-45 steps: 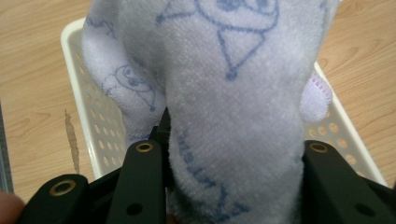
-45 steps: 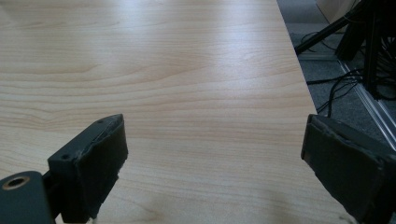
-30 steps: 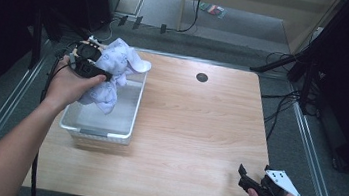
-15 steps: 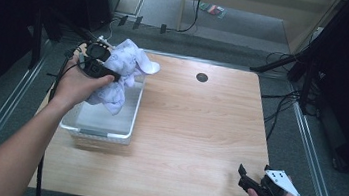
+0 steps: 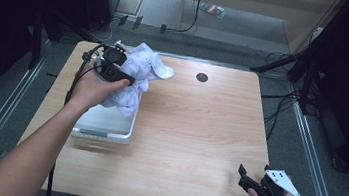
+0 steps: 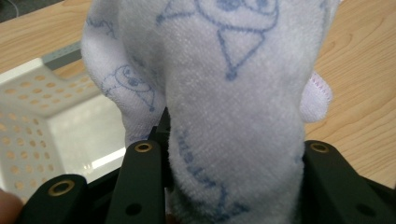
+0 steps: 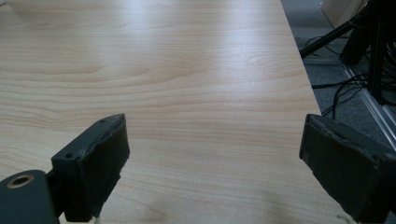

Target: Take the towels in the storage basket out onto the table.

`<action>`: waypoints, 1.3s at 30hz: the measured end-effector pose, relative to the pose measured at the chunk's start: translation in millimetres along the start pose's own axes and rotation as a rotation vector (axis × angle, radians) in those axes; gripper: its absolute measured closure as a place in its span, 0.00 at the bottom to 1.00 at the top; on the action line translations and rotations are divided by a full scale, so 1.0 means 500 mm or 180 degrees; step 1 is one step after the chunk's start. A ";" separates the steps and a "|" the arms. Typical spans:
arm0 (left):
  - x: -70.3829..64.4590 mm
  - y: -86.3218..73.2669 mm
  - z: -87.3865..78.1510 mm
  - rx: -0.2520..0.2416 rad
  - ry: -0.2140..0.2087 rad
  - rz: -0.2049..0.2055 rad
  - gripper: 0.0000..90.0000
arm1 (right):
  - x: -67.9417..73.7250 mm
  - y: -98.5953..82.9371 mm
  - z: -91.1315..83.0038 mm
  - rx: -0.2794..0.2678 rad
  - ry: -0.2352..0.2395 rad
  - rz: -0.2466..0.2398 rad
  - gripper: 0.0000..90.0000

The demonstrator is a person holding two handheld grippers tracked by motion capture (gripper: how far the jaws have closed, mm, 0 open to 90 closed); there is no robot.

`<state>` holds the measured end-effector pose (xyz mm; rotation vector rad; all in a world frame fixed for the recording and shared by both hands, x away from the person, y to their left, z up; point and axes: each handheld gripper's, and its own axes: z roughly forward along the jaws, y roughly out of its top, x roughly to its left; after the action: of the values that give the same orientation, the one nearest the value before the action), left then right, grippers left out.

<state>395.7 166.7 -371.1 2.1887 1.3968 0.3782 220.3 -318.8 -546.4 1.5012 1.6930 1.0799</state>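
Two grippers are in your hands at a light wooden table [image 5: 198, 131]. Your left gripper [image 5: 124, 75], at about ten o'clock on the tabletop, has its black jaws pinched on a bunched white towel [image 5: 140, 71] printed with blue cartoon outlines; in the left gripper view the cloth [image 6: 233, 93] bulges up between the jaws and fills the space ahead of them. The towel hangs lifted over the far end of a white perforated plastic basket [image 5: 103, 132], which sits along the table's nine o'clock edge, its lower folds drooping toward the basket's far right corner. Your right gripper [image 5: 245, 180] rests at about five o'clock, near the table's front edge and well apart from the towel, its jaws spread wide over bare wood with nothing between them. A small dark round cable hole [image 5: 202, 77] sits at twelve o'clock.
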 end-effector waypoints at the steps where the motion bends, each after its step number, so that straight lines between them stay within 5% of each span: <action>1: 0.000 0.000 0.000 0.0000 0.0000 0.0000 0.66 | 0.000 0.000 0.000 0.0000 0.0000 0.0000 0.09; 27: -0.113 0.037 0.063 0.0091 -0.0134 0.0237 0.66 | -0.002 0.000 -0.001 -0.0003 -0.0010 0.0019 0.10; 39: -0.142 0.050 0.082 0.0109 -0.0189 0.0278 0.66 | -0.002 0.000 -0.001 -0.0008 -0.0007 0.0016 0.10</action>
<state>403.9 83.2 -388.6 2.2755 1.2883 0.3199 220.0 -319.7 -546.3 1.5052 1.6866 1.0822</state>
